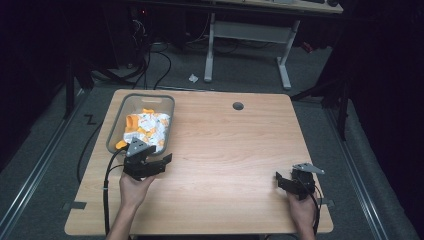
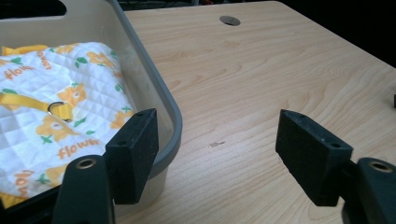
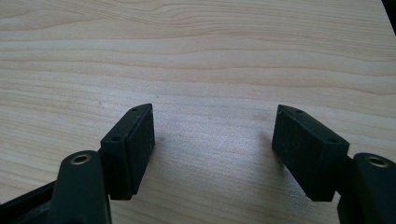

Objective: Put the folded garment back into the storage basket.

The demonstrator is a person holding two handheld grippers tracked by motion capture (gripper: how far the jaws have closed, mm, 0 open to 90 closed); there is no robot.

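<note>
A grey plastic bin [image 1: 116, 122] stands at the table's left side and holds a white quilted cloth [image 1: 150, 127] with orange flowers and yellow straps. In the left gripper view the cloth [image 2: 56, 107] lies inside the bin [image 2: 154, 88], with a metal ring on a yellow strap. My left gripper [image 1: 159, 162] is open at the bin's near right corner; its jaws straddle the bin's rim with nothing held [image 2: 217, 158]. Near the table's right front, my right gripper [image 1: 281, 181] is open over bare wood [image 3: 212, 154].
The light wooden table [image 1: 225, 150] has a round cable hole [image 1: 238, 106] near its far edge. Beyond it stand a white desk frame [image 1: 250, 35] and cables on the grey floor. Black cables trail from both grippers toward the table's front edge.
</note>
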